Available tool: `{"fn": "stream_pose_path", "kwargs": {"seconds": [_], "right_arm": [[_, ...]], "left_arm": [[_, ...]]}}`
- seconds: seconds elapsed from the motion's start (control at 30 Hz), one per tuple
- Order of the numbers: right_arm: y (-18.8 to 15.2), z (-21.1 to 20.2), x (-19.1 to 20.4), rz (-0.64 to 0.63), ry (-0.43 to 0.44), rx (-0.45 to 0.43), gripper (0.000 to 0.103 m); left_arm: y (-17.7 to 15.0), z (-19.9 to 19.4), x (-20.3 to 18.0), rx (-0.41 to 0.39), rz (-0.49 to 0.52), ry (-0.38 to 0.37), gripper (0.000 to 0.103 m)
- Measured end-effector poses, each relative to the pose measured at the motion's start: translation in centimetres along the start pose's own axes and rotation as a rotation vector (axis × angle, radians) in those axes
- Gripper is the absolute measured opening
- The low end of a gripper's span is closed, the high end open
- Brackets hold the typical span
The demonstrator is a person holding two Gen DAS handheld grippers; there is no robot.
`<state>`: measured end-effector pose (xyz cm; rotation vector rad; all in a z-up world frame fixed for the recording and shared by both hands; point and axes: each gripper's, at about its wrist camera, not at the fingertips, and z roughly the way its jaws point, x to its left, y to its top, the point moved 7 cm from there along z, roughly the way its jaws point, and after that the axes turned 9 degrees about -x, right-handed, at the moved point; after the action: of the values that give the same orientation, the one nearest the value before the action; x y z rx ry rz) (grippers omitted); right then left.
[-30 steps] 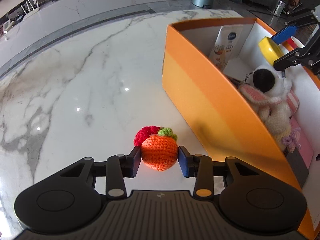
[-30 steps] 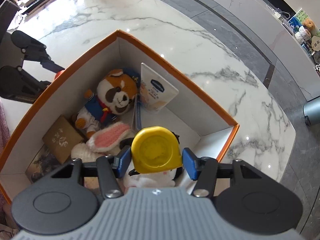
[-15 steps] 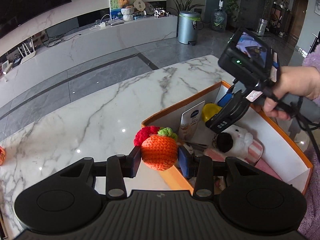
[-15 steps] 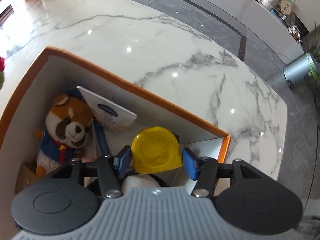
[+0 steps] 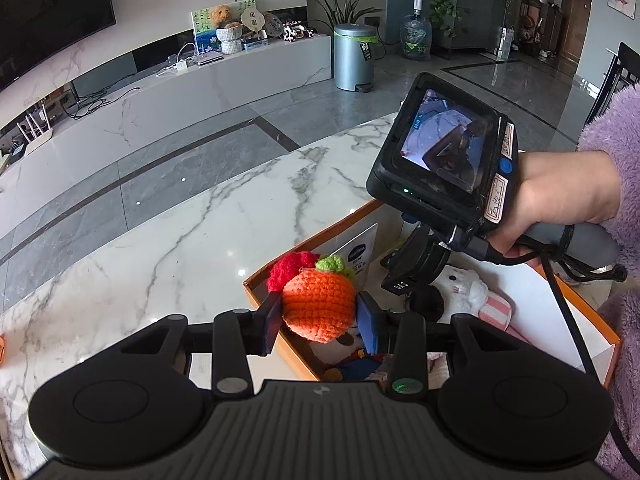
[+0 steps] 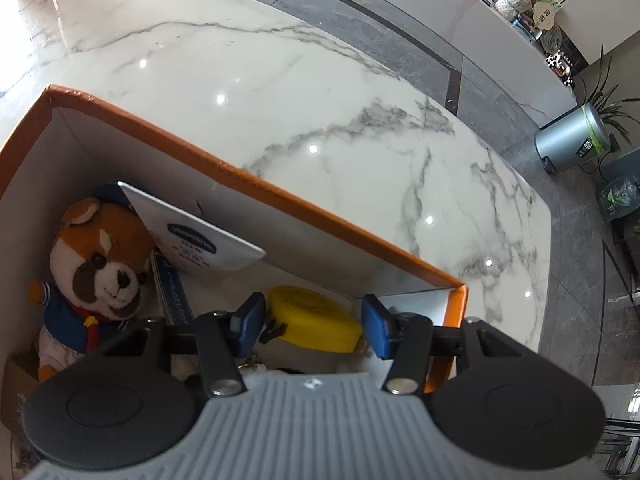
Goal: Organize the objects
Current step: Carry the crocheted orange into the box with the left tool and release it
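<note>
In the left wrist view the left tool (image 5: 318,322) grips a crocheted orange (image 5: 319,305) at the frame's centre, its two pads pressed against the fruit's sides. The orange carries a green leaf tuft and a red knitted bit at its upper left, and it hangs over the near corner of the orange box (image 5: 262,292) – not on the table (image 5: 160,248). To the right a hand (image 5: 560,200) in a purple fleece sleeve holds the right tool's handle, whose small screen faces the camera; that tool points down into the box, above a white plush (image 5: 466,286) and a pink striped item.

In the right wrist view the right tool (image 6: 312,326) sits at lower centre with its jaws closing, yet the blue pads stand clear of the tape measure (image 6: 316,318) – a yellow one, lying on the box floor between them (a gap shows on the right side; the left side looks nearly touching). The tape measure rests near the box's right corner. At the left of the frame a red-panda plush (image 6: 96,276) in a blue sailor outfit sits upright against the wall, and a white tube (image 6: 192,240) with a blue oval logo leans beside it along the far wall. The box rim (image 6: 320,216) runs diagonally across the frame, with the marble table beyond it.
</note>
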<state>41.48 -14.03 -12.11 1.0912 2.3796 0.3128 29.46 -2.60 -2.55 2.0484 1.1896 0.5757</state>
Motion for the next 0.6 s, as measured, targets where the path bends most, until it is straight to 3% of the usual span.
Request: {"fn": "stream_pose_path", "kwargs": {"seconds": [0.1,0.3,0.4,0.6], "right_arm": [[0.1,-0.3,-0.3,-0.006,0.0,-0.011,0.06],[-0.1,-3.0,-2.3,0.102,0.056,-0.083,0.056],[-0.4,-5.2,-3.3,0.15,0.079,-0.161,0.05],[-1.7,-8.8,-5.7,0.205,0.045,-0.29,0.049]], "left_arm": [[-0.1,0.3,-0.4,0.007,0.001,-0.009,0.046],[0.2,1.2,-1.7,0.011,-0.002,-0.047,0.046],[0.5,2.2,-2.3,0.016,-0.049,-0.087,0.046],[0.7,5.8,-3.6,0.069,-0.192,-0.143,0.046]]}}
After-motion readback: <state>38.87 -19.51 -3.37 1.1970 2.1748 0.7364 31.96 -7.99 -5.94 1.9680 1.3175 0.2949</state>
